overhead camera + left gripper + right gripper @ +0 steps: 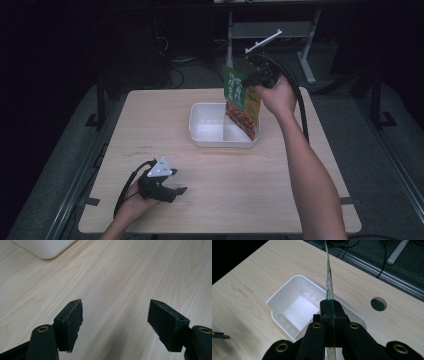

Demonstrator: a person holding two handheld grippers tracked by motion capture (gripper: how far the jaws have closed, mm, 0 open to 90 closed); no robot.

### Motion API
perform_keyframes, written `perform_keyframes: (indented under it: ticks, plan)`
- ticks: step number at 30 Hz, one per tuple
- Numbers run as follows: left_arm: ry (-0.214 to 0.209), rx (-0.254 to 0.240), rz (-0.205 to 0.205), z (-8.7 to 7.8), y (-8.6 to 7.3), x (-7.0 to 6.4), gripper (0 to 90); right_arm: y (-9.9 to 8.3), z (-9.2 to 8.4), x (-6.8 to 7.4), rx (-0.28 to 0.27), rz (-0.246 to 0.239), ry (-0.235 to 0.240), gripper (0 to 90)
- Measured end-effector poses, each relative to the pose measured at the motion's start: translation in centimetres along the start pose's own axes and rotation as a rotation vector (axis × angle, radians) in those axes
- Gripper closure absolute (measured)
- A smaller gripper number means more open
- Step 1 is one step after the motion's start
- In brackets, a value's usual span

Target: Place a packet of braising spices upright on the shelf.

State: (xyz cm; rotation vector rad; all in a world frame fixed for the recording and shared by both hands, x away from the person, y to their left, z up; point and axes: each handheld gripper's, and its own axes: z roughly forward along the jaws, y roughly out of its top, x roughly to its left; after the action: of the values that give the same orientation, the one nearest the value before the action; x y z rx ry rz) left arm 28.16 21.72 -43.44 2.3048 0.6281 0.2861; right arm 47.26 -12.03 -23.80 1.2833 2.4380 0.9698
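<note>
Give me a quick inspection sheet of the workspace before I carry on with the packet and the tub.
Surface: light wooden table, with a round hole near one edge.
Job's things: green food packet hanging above a white tub; the tub looks empty.
Clutter: nothing seen.
Grippers: right gripper shut on the packet's edge, over the tub; left gripper open, nothing between its jaws, low over the table's near left part.
Cables: black cable trails from the right gripper, another from the left.
Surroundings: dark room, grey floor, a white desk frame behind the table.
</note>
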Motion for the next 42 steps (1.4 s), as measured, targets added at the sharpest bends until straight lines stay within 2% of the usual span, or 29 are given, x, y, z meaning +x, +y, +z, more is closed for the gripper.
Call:
perform_keyframes:
  ticks: [16, 23, 33, 42]
  plan:
    - [0.000, -0.002, -0.001, 0.0, 0.0, 0.0, 27.9, 0.0, 1.1, 0.0, 0.015, -0.001, -0.011, 89.6]
    - [0.000, -0.002, -0.001, 0.0, 0.0, 0.0, 27.9, -0.6, 1.8, -0.5, 0.022, 0.021, -0.006, 89.5]
    - [0.000, -0.002, -0.001, 0.0, 0.0, 0.0, 27.8, -0.7, 2.3, -0.4, 0.033, 0.015, -0.013, 89.3]
    - [0.000, -0.002, 0.000, 0.0, 0.0, 0.0, 27.9, -1.2, 2.9, -0.8, 0.033, 0.037, -0.009, 89.2]
